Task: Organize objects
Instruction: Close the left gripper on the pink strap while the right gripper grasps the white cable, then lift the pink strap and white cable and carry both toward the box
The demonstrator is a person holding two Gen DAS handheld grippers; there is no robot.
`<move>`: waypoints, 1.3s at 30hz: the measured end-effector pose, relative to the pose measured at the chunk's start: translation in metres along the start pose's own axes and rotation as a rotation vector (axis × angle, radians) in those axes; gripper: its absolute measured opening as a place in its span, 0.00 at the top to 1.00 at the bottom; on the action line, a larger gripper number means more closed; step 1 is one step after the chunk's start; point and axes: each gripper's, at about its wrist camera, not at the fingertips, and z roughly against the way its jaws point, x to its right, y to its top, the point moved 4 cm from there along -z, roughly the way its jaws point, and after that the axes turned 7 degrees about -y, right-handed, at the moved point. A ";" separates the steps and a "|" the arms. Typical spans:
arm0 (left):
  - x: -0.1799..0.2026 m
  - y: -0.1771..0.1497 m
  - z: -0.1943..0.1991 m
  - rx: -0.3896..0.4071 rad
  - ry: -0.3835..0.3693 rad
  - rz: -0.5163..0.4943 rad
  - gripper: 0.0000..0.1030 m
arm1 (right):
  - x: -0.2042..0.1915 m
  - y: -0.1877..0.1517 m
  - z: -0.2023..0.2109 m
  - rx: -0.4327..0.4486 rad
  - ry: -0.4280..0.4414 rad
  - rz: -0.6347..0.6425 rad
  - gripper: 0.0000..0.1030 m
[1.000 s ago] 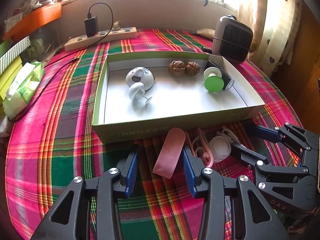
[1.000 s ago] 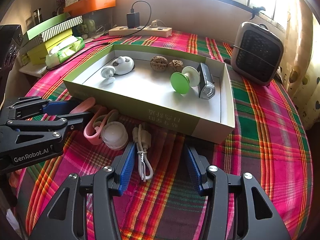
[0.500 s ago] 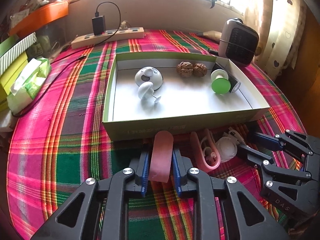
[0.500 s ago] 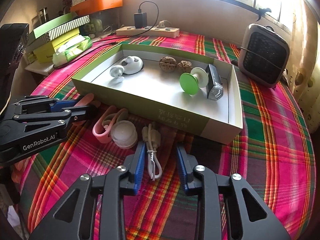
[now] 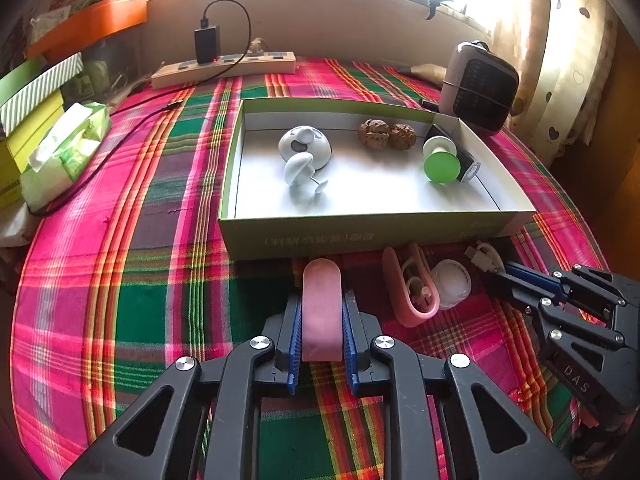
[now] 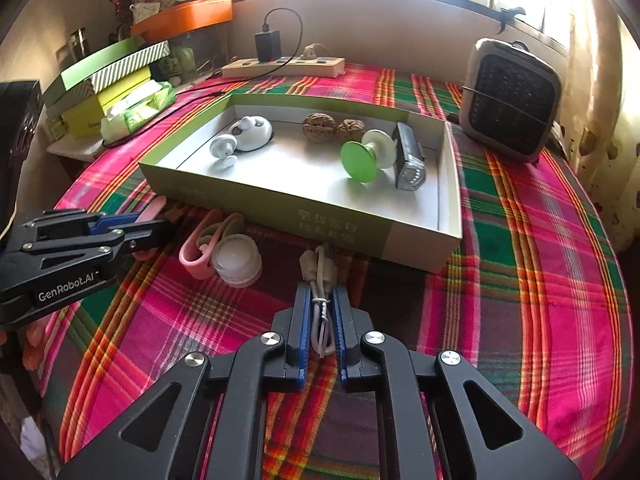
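A flat pink rounded strip (image 5: 322, 308) and a bundled white cable (image 6: 320, 300) lie just before the shallow green-walled cardboard box (image 5: 360, 236); a pink clip (image 5: 408, 292) and a translucent white cap (image 5: 450, 284) lie between them.

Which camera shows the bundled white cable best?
The right wrist view: the white cable lies centred between the right tongs, coil and tie visible. The left wrist view shows only its plug end.

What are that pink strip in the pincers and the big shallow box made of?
The pink strip looks like soft matte silicone or rubber: rounded end, no shine. The box looks like thin cardboard: green printed outside, plain white inside, sharp folded corners.
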 end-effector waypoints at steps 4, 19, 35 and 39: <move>0.001 -0.002 0.001 0.000 -0.005 0.003 0.84 | 0.006 -0.003 0.002 -0.002 0.003 -0.023 0.89; 0.008 -0.004 0.001 0.001 -0.021 0.004 0.84 | 0.012 -0.006 0.006 0.003 0.032 -0.062 0.89; 0.014 0.003 0.014 0.035 -0.020 -0.014 0.84 | 0.008 0.000 0.016 0.033 0.033 -0.051 0.89; 0.015 0.004 0.015 0.041 -0.024 -0.017 0.84 | 0.007 0.002 0.018 0.040 0.033 -0.049 0.89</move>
